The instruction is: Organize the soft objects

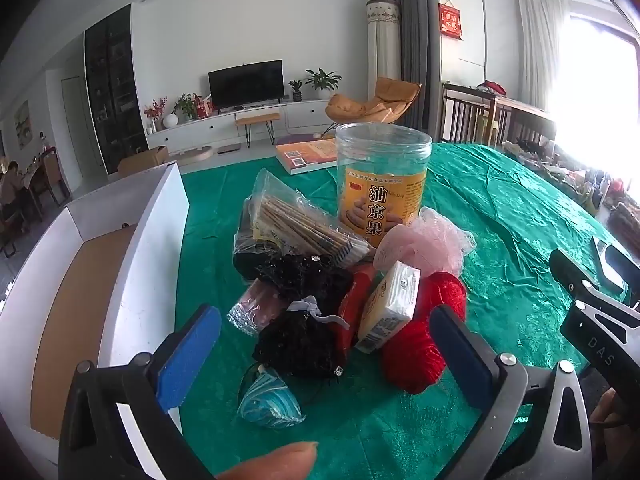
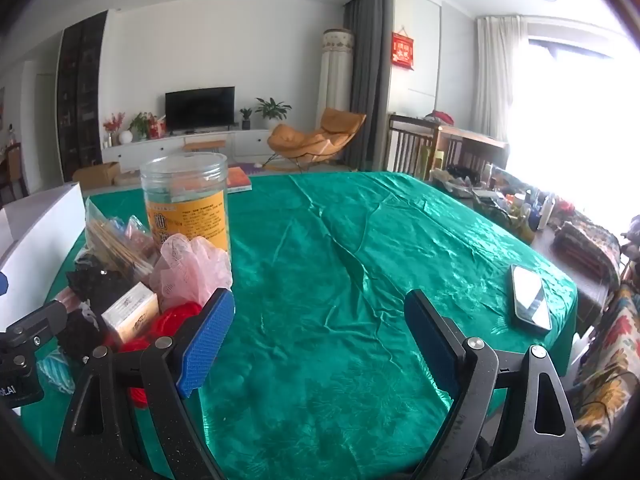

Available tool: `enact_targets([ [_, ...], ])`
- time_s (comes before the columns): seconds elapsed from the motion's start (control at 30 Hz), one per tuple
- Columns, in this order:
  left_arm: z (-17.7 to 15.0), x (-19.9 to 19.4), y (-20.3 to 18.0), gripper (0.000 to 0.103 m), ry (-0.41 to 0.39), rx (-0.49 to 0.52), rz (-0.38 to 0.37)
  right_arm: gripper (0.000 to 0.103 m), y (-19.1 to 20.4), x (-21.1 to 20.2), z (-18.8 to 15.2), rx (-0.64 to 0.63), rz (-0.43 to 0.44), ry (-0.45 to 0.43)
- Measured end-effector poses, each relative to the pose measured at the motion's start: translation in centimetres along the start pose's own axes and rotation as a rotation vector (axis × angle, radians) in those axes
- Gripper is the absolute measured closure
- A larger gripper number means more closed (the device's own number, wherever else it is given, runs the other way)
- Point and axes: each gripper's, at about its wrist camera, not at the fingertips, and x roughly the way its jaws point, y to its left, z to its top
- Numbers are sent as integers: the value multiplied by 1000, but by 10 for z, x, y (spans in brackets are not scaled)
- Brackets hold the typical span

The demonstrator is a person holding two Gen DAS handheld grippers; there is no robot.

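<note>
Blue pads of my left gripper [image 1: 326, 356] stand spread wide, pinching nothing, the tool held low and level over the green tablecloth [image 1: 500, 216] with my thumb [image 1: 272, 460] showing beneath it. Just past the fingertips lies the heap of soft things: a blue-and-white striped pouch [image 1: 270, 402] nearest, a black lacy bundle [image 1: 302, 340] behind it, and a red yarn ball [image 1: 424, 332] partly hidden by my right-hand pad. A small tissue pack [image 1: 390, 306] leans on the yarn, its long axis tilted up and away from me. Beyond it sit a pink mesh puff [image 1: 426, 244] and a bag of sticks [image 1: 304, 224] lying slantwise, its length running from far left to near right. A clear jar [image 1: 382, 184] stands upright behind them. A white box [image 1: 132, 264] lies open to the left of the heap.

My right gripper [image 2: 320, 340] hovers level over bare cloth, jaws also wide apart and holding nothing, with the heap off to its left and a phone [image 2: 530, 298] lying flat to its right
</note>
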Motion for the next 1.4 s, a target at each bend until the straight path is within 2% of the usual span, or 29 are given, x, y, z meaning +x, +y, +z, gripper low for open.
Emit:
enact_targets([
  [1.4, -4, 8, -4, 0, 30, 4, -4, 14, -1, -3, 0, 5, 3, -5],
])
